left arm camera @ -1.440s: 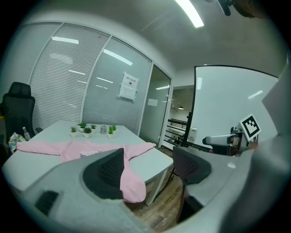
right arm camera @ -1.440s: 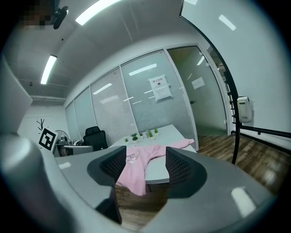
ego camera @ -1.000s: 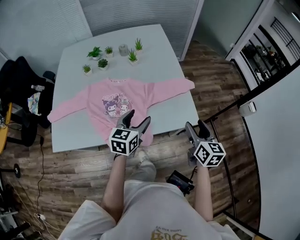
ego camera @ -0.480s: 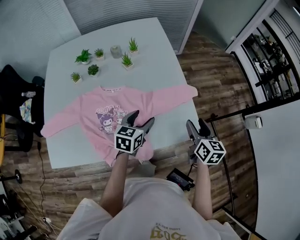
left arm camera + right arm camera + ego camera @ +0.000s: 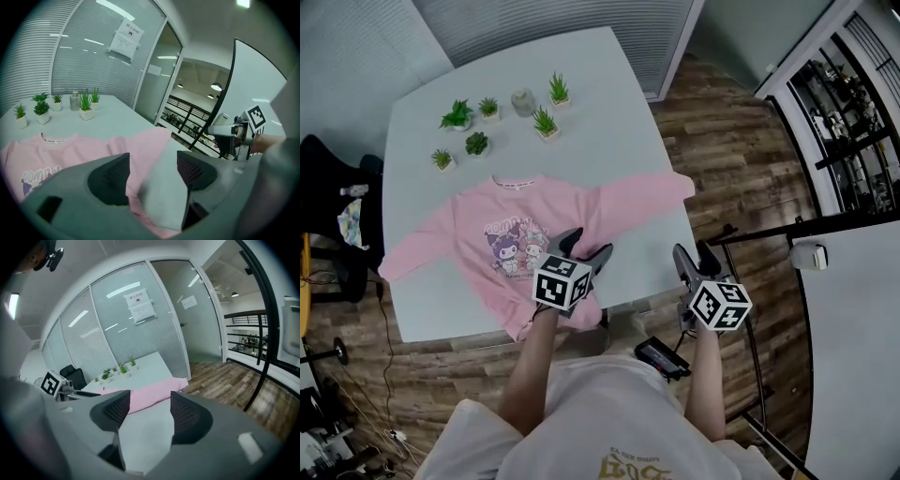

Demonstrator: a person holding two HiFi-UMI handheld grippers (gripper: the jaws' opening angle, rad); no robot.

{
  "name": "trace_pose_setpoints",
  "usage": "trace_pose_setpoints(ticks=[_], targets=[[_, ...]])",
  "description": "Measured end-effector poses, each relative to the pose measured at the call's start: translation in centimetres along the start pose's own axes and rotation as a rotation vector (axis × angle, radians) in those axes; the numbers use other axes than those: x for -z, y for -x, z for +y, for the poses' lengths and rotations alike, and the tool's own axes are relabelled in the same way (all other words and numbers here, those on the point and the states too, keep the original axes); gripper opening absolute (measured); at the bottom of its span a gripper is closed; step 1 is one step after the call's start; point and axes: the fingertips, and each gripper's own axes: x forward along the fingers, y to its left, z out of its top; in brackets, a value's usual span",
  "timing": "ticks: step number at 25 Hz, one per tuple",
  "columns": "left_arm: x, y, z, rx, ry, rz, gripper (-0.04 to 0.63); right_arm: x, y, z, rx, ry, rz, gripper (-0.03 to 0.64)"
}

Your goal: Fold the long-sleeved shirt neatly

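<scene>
While both pairs of jaws stand spread with nothing pinched, I log the scene as follows.

Left gripper: jaws apart over the lower right part of the shirt, near the table's front edge. Pink cloth and bare tabletop show between them; I cannot tell whether they touch the fabric.

Right gripper: jaws apart, empty, at the table's near right corner, clear of the cloth.

Pink long-sleeved shirt with a cartoon print on the chest: unfolded, lying flat and face up. Its collar points to the far side, and both sleeves are stretched out sideways to the table's left and right edges. The hem droops slightly over the near edge.

Pale grey rectangular table: carries the shirt.

Small green potted plants in white pots: five, grouped beyond the collar, well apart from the cloth.

Small grey jar: among the plants.

Brown wooden plank floor: surrounds the table.
</scene>
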Motion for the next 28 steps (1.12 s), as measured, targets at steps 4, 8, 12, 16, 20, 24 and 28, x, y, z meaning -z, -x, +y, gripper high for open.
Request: trace_pose_setpoints(ticks=[4,8,12,16,20,24,28], targets=[[0.1,-2.0,-0.6,0.000,-0.003,0.041,0.318,0.9,-1.9,-1.6,-0.025,0.019,0.076,0.272],[0.2,-3.8,-0.4,-0.015,0.001,0.074,0.318,1.3,-4.3,-3.6,-0.040,0.014,0.127,0.272],[0.7,-5.3,0.1,-0.030,0.029,0.108,0.318,1.1,-6.3,-5.2,-0.054,0.037,0.157,0.272],[1.1,-6.4,0.4,-0.046,0.044,0.135,0.318,0.7,-7.8,-6.8,-0.056,0.027,0.174,0.270],[1.2,-7.7,0.5,-0.059,0.054,0.156,0.318,0.5,-9.1,-8.6,-0.060,-0.008,0.192,0.268],[1.3,-8.9,0.8,-0.090,-0.001,0.205,0.314,0.6,-10.8,-10.6,-0.091,-0.201,0.177,0.268],[1.4,-10.0,0.6,-0.097,-0.024,0.238,0.313,0.6,-11.9,-11.5,-0.121,-0.279,0.174,0.268]])
